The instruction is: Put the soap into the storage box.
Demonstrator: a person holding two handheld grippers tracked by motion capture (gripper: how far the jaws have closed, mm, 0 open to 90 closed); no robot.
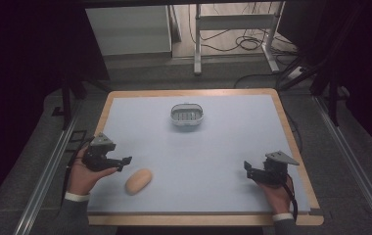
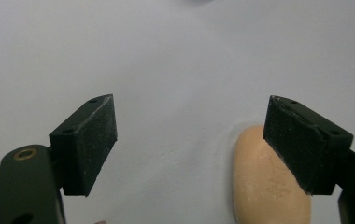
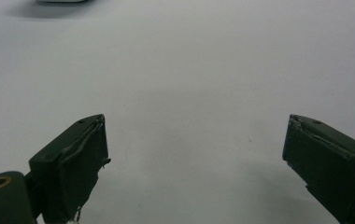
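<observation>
A tan oval bar of soap (image 1: 139,180) lies on the pale blue mat near the front left. My left gripper (image 1: 124,162) hovers just left of it, jaws wide and open with nothing between them. In the left gripper view the soap (image 2: 259,182) sits on the mat behind the right jaw, below my left gripper (image 2: 189,140). A small grey-white basket-like dish (image 1: 187,115) stands at the back middle. My right gripper (image 1: 247,169) is held at the front right, open over bare mat; the right gripper view has its jaws (image 3: 194,158) apart with nothing between.
The mat covers a wooden-edged table (image 1: 291,142). Metal rails run along both sides on the floor. A desk frame with cables (image 1: 238,39) stands beyond the far edge. A hand and sleeve come in behind each gripper at the front.
</observation>
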